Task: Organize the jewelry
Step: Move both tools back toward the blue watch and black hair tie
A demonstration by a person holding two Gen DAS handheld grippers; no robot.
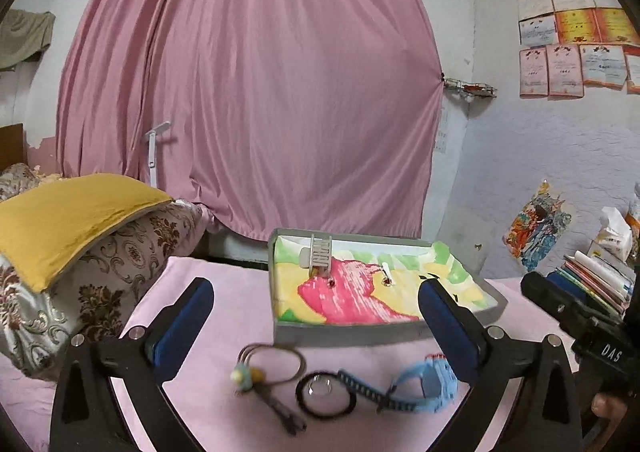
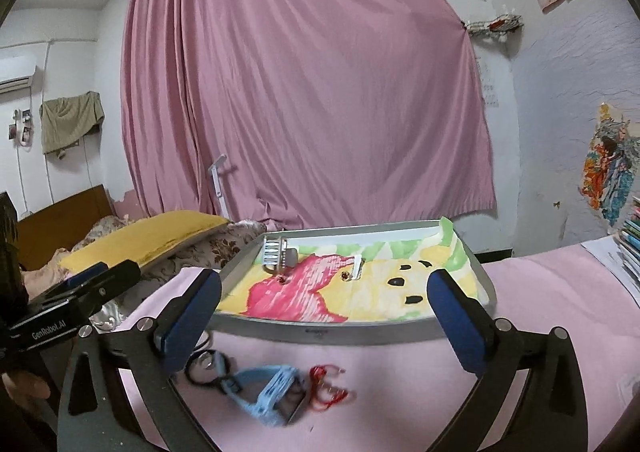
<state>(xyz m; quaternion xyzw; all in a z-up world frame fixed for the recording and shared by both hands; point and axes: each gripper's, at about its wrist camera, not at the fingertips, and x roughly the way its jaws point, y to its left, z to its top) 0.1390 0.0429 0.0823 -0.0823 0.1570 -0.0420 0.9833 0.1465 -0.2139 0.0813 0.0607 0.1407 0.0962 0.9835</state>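
Left gripper (image 1: 316, 320) wide open, nothing between the blue pads, hovering over the near edge of the pink cloth (image 1: 224, 292). Right gripper (image 2: 324, 312) equally spread, empty too.

Below the left one, along the cloth's near edge: thin bangles (image 1: 276, 362) with a small charm, black hair tie (image 1: 326, 396), blue watch (image 1: 424, 380) — all loose, close together, strap touching the hair tie. Seen from the right wrist: same watch (image 2: 272, 392), red string bracelet (image 2: 328, 388) just beside it.

Further back: shallow tray (image 1: 352, 332) lined with a painted sheet, hair comb (image 1: 320, 256) near its far left corner, two small studs (image 1: 332, 283) mid-tray.

Risks:
- Pinching two pieces at once — watch strap and hair tie overlapping, red string snagging the watch.
- Thin bangles slipping off the pads, sliding on the cloth.
- Lifted piece clipping the tray's near rim, nudging tray, scattering studs.
- Both grippers crowding the same cluster — collision.
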